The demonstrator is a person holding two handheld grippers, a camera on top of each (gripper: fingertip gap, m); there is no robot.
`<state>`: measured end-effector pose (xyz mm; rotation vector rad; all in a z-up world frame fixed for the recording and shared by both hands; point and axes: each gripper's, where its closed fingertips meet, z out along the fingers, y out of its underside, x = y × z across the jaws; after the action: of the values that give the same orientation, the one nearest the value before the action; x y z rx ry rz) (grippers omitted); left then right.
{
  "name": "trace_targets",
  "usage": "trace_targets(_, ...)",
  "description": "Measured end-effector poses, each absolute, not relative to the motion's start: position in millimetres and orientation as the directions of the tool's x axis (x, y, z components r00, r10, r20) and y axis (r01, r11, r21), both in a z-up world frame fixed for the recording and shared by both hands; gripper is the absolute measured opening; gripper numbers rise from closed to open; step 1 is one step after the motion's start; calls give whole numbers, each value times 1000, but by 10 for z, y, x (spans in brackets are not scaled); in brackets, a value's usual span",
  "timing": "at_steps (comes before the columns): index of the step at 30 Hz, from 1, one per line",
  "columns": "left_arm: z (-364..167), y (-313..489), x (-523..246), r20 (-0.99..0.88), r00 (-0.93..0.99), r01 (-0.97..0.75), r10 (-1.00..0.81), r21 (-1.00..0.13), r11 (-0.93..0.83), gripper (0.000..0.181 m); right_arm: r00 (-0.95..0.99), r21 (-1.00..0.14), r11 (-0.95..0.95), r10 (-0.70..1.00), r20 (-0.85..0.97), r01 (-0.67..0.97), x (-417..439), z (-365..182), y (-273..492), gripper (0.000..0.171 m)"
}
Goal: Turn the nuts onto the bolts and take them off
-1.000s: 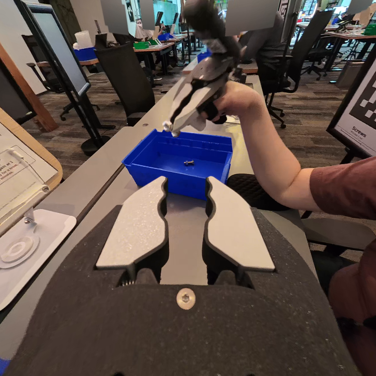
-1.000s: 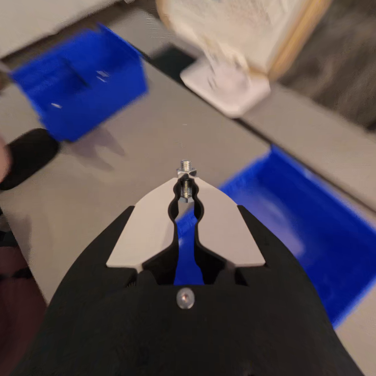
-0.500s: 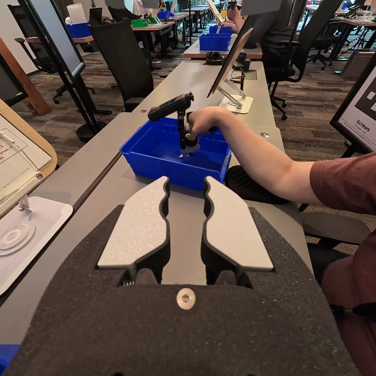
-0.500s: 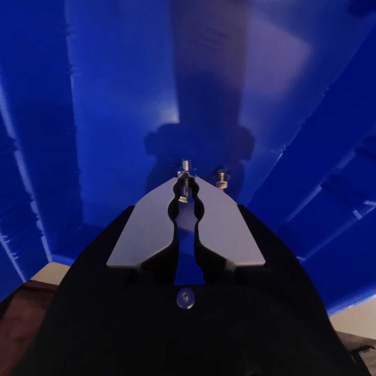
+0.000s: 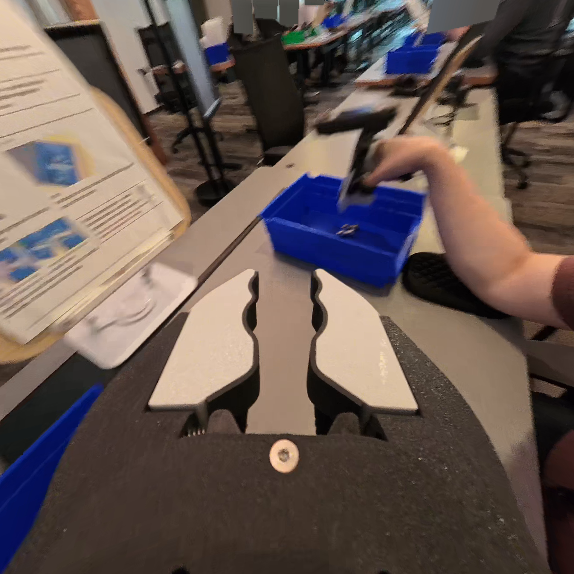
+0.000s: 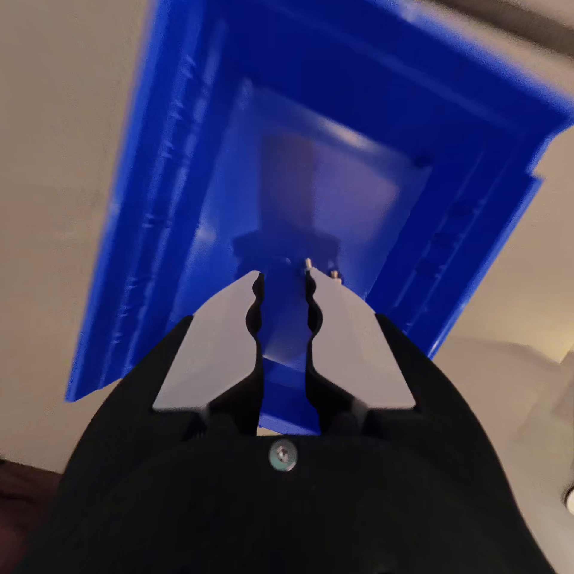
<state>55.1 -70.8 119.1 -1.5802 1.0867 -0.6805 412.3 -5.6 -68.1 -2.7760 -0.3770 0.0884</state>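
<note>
Since half a second ago the right gripper (image 6: 282, 273) has let go: then it pinched a bolt with a nut on it low inside the blue bin (image 6: 161, 217); now its jaws are spread with nothing between them, and it sits higher, with the bin's rim and the pale desk (image 6: 46, 186) showing around it. Left view has swung left and blurred; a stand with printed sheets (image 5: 62, 186) now fills that side.

Near: left gripper (image 5: 284, 273) spread wide, empty, above bare grey desk. A second blue bin edge (image 5: 37, 450) shows at lower left; contents out of view.

Middle: bin on the desk just beyond the left gripper's tips, beside a black wrist pad (image 5: 441, 285). On its floor lie two small assembled pieces. Right view shows one bolt (image 6: 307, 264) just past the right fingertip and a second bolt (image 6: 334, 275) close beside it, part hidden by that finger. Left view shows them as one blurred silver cluster. Nothing else seen in the bin.

Far: the person's hand (image 5: 400, 161) holds the right gripper over the bin's back half.

Step, as I judge it: drop-off of a finished nut-and-bolt pair, just done. Next move likely calls for lifting clear of the bin wall and fetching fresh parts, or re-gripping one piece so the left gripper can unscrew its nut. Which one, I cannot tell.

Beyond: other desks, chairs, more bins, all blurred.
</note>
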Motion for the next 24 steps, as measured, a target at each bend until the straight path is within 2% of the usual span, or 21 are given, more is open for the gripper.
trace_targets(3, 1039, -395, -121, -135, 624, -394, -770, -905, -160, 31, 939, -489, -817, 343, 15, 306, 3888, -286, -23, 27)
trace_targets(6, 694, -238, -795, -108, 768, -439, -631, -806, -396, 28, 912, -573, -738, 409, 40, 356, 3677, -44, -28, 27)
trace_targets(9, 467, -276, -1118, -42, 811, -427, -584, -725, -541, 20, 891, -579, -711, 449, 62, 399, 3566, 2, -50, 27)
trace_targets(13, 475, -359, -1208, -2, 833, -377, -554, -734, -564, 16, 881, -551, -718, 468, 70, 425, 3564, -66, -50, 29)
trace_targets(15, 376, -477, -1210, -2, 834, -401, -551, -689, -604, 16, 880, -542, -726, 473, 56, 424, 3569, -102, -52, 29)
trace_targets(18, 82, -564, -1301, -117, 827, -514, -549, -552, -657, 16, 861, -554, -710, 508, 25, 435, 3508, -100, -65, 29)
trace_targets(22, -470, -623, -1662, -337, 722, -684, -603, -225, -694, 15, 850, -572, -688, 525, 34, 447, 3478, -56, -35, 29)
trace_targets(24, -694, -694, -1777, -344, 672, -723, -656, -111, -682, 19, 843, -571, -682, 537, 35, 457, 3466, -55, -24, 30)
